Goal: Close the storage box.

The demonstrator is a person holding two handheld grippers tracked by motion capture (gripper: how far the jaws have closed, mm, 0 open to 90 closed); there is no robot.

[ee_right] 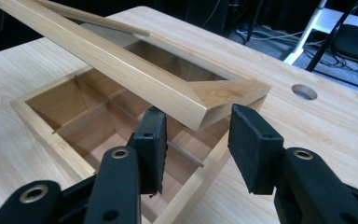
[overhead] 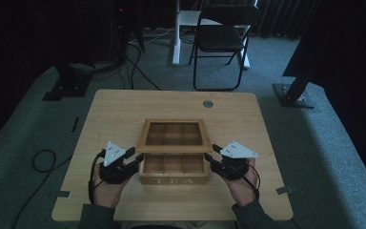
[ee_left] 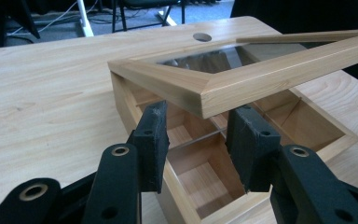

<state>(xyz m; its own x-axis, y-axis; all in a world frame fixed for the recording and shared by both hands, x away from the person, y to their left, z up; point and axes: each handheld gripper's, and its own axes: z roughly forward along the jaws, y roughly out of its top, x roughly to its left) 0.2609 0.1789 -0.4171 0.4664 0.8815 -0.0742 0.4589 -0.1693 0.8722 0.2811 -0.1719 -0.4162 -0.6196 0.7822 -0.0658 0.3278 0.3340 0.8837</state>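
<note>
Wooden table (overhead: 114, 109): tea box (overhead: 173, 179) centred, lid (overhead: 174, 135) half-raised. Left gripper (overhead: 134, 156), right gripper (overhead: 211, 155) flank lid's front corners, jaws open, empty.

The tea box (overhead: 173, 175) between the two tongs is pale, unvarnished-looking wood — smooth, matt, with fine straight grain, its dividers thin slats of the same wood. Its raised lid (ee_left: 242, 81), just above the jaw tips, is a mitred wooden frame around a clear, glossy pane that catches reflections. The surface (overhead: 124, 114) under the tongs is a light wood-grain top, smooth with a faint sheen, and beyond the box it has a round hole with a grey insert (overhead: 208, 103). The left tongs (ee_left: 200, 140) and right tongs (ee_right: 203, 144) are matt black plastic with brass-coloured metal eyelets; their pads (ee_right: 254, 144) look like rough, dull foam or rubber — slightly frayed at the edges.
</note>
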